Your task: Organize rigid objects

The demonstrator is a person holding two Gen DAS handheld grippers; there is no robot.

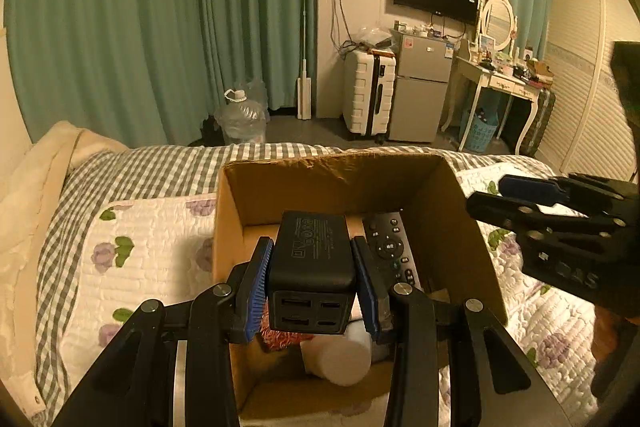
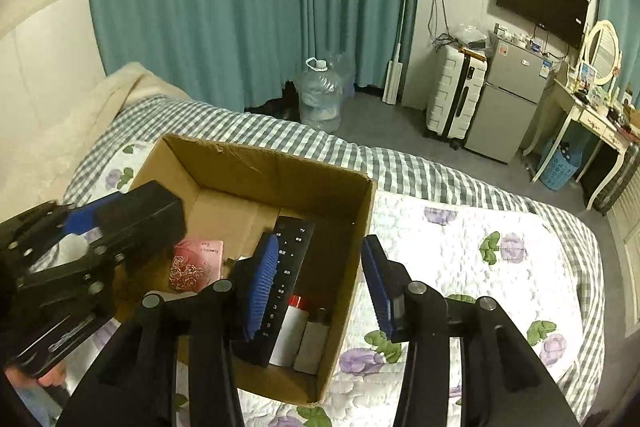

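Observation:
My left gripper is shut on a black power bank and holds it over the open cardboard box on the bed. In the box lie a black remote, a white cylinder and a red patterned item. In the right wrist view my right gripper is open and empty above the box's right wall. There the box holds the remote, a pink booklet, a red-capped white bottle and a dark-capped bottle. The left gripper with the power bank shows at the left.
The box stands on a floral quilt over a checked sheet. A cream pillow lies at the left. Beyond the bed stand a water jug, a white suitcase, a small fridge and a dressing table.

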